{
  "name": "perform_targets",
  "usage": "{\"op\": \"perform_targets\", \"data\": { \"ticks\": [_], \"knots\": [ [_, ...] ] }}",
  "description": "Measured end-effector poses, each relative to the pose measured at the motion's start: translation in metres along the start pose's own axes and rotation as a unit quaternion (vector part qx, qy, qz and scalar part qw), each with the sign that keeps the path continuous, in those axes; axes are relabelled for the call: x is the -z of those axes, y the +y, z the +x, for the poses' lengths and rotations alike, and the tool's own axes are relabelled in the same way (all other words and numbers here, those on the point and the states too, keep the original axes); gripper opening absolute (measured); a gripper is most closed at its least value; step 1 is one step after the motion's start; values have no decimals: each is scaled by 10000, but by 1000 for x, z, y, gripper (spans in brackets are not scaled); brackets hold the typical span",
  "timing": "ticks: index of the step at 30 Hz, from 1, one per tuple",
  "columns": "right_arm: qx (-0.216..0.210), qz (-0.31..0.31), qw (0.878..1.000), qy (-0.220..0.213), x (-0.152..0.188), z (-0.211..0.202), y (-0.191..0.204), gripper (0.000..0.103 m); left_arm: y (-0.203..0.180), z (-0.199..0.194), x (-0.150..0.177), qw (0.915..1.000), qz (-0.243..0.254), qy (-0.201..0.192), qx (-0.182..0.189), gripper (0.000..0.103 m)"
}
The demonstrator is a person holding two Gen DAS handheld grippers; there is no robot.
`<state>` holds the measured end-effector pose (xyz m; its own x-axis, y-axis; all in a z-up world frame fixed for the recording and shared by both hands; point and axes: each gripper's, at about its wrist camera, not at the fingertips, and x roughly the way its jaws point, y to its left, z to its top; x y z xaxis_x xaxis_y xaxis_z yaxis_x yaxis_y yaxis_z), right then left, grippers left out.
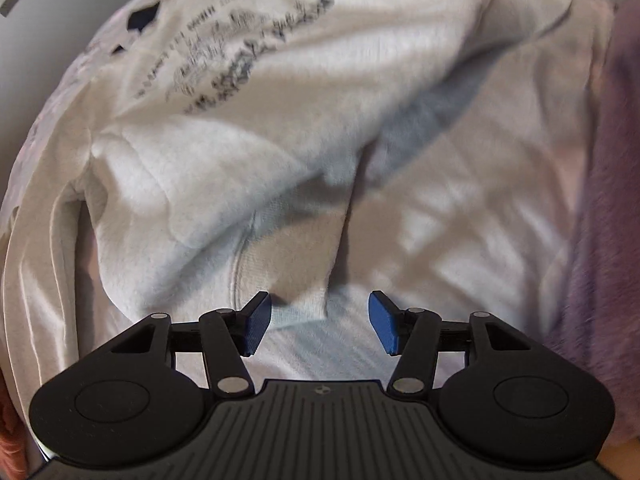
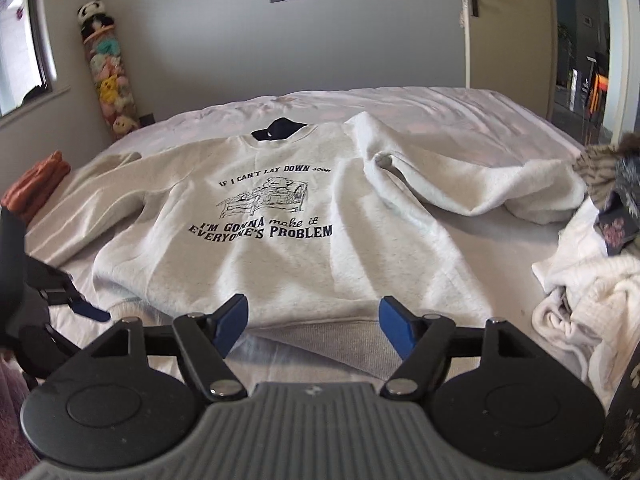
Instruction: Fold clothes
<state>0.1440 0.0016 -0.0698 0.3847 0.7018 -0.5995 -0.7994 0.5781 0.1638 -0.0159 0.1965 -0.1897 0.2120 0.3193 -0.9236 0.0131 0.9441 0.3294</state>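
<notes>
A light grey sweatshirt point(image 2: 280, 264) with a dark printed picture and text lies face up on the bed point(image 2: 440, 108). One sleeve point(image 2: 460, 184) is folded in over its right side, and the other sleeve point(image 2: 80, 200) stretches out to the left. My right gripper point(image 2: 314, 324) hovers open just above the ribbed hem point(image 2: 320, 332), nothing between its fingers. In the right wrist view a blue pad point(image 2: 94, 313) of my left gripper shows by the sweatshirt's lower left corner. The blurred left wrist view has my left gripper point(image 1: 320, 320) open, pointing down at the sweatshirt point(image 1: 240, 160) over a fold edge point(image 1: 308, 300).
A heap of white clothes point(image 2: 580, 300) and a striped beanie with a pom-pom point(image 2: 608, 172) lie at the bed's right side. A folded orange garment point(image 2: 36, 184) sits at the left edge. A dark item point(image 2: 280, 128) lies by the collar. Purple fabric point(image 1: 600, 200) is at the right.
</notes>
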Motion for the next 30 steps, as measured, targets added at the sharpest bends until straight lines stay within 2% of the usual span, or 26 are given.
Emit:
{"op": "perform_targets", "data": {
  "ticks": [3,6,9,11,15,23,30],
  "knots": [
    [-75,126,9999,-15,0,0,-3,75,2,11,-3,10000,43,52,31,57],
    [-67,47,10000,-27,2,1,-1,75,12,15,-8,9997,-170,128,124,53],
    [-45,78,10000,26,2,5,-3,75,19,16,-7,9995,-263,156,48,30],
    [-41,136,9999,79,2,7,-6,75,22,15,-5,9990,-415,162,-95,8],
    [-74,193,9997,148,3,11,-8,75,27,-1,4,9981,-592,-35,-192,4],
    [-168,321,9982,471,0,22,-11,75,62,-84,12,9890,-1230,-824,-51,4],
    [-14,249,9972,707,-1,27,-7,75,66,-118,48,9897,-1098,-923,-25,4]
  ]
}}
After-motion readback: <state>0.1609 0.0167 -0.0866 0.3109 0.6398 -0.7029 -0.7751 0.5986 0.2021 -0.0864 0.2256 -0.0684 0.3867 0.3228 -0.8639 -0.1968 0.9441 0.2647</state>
